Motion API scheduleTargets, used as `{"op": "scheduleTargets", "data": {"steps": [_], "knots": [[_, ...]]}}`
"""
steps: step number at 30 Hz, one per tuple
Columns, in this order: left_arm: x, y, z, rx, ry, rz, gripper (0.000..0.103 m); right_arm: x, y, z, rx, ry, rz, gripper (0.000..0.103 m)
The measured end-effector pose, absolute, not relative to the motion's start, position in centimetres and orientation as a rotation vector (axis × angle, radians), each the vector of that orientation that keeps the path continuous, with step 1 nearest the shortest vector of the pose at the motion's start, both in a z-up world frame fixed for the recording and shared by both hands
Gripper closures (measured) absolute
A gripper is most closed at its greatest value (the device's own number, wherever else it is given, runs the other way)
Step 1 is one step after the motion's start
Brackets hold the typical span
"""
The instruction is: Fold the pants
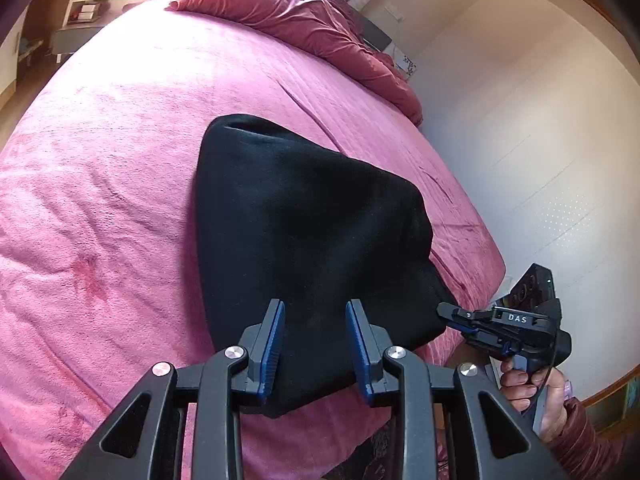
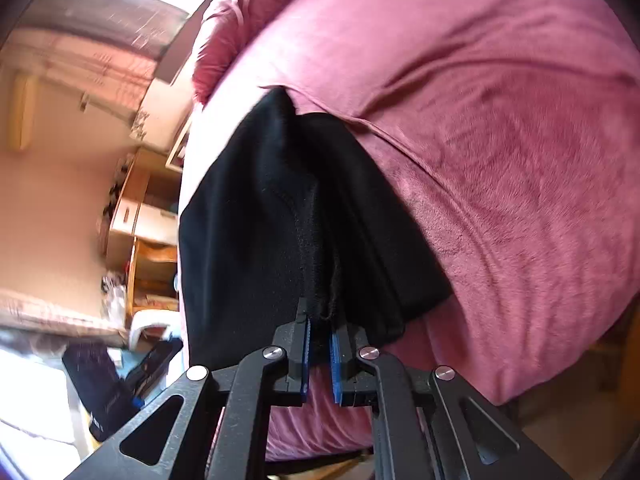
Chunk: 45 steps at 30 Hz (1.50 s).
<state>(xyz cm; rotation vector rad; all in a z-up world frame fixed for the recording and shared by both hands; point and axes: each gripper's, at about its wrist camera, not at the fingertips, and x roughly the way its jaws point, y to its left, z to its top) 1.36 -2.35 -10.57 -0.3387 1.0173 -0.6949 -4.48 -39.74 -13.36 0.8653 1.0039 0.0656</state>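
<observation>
Black pants (image 1: 300, 220) lie folded on a pink blanket-covered bed (image 1: 120, 160), their near edge lifted so the cloth rises like a tent. My left gripper (image 1: 316, 308) is at that near edge, and its blue pads grip a thick bunch of the fabric. At the right corner, my right gripper (image 1: 446, 312) pinches the cloth. In the right wrist view the pants (image 2: 260, 220) hang over the bed's edge (image 2: 500, 160), and the right gripper (image 2: 320, 320) is shut on a hem seam.
A crumpled red duvet (image 1: 312, 16) lies at the bed's far end. A white wall (image 1: 540, 140) runs close along the right side. A hand (image 1: 532, 392) holds the right gripper's handle. Wooden shelves (image 2: 148, 240) and clutter stand on the floor beside the bed.
</observation>
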Motion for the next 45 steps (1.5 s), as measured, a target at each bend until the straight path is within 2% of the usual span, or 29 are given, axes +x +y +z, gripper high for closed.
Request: {"op": "scheduleTargets", "data": {"steps": [3, 6, 13, 14, 16, 20, 22, 29, 31, 33, 45], "knots": [[1.3, -3.8, -11.8, -0.289, 1.077, -0.698, 0.071, -5.2, -39.5, -13.6, 0.778, 1.057, 0.038, 0.096], [1.2, -4.7, -12.7, -0.281, 1.093, -0.698, 0.071, -4.7, -40.1, -15.7, 0.821, 1.082, -0.001, 0.096], [1.0, -4.7, -10.6, -0.247, 1.056, -0.675, 0.071, -4.3, -39.6, -15.6, 0.761, 1.106, 0.031, 0.094], [1.2, -4.5, -10.4, -0.241, 1.049, -0.661, 0.071, -4.6, -39.7, -15.1, 0.768, 1.104, 0.046, 0.087], [1.4, -4.4, -9.6, -0.226, 1.027, -0.635, 0.070, -4.8, -40.1, -14.1, 0.744, 1.105, 0.041, 0.083], [2.0, -4.4, -8.1, -0.157, 0.982, -0.558, 0.067, -3.9, -41.0, -11.6, 0.670, 1.059, 0.005, 0.063], [2.2, -4.5, -7.3, -0.100, 0.951, -0.506, 0.066, -2.8, -41.6, -10.6, 0.652, 1.025, -0.006, 0.058], [3.0, -4.7, -5.9, -0.043, 0.911, -0.456, 0.064, 4.1, -42.1, -9.3, 0.631, 0.971, -0.021, 0.053], [3.1, -4.8, -5.8, -0.027, 0.907, -0.455, 0.058, 5.6, -42.2, -9.3, 0.632, 0.969, -0.028, 0.052], [3.4, -4.8, -6.0, -0.022, 0.909, -0.459, 0.056, 7.0, -42.0, -9.1, 0.634, 0.971, -0.031, 0.052], [5.1, -4.5, -7.1, -0.016, 0.943, -0.441, 0.055, 11.3, -41.5, -10.9, 0.604, 1.018, -0.026, 0.052]]}}
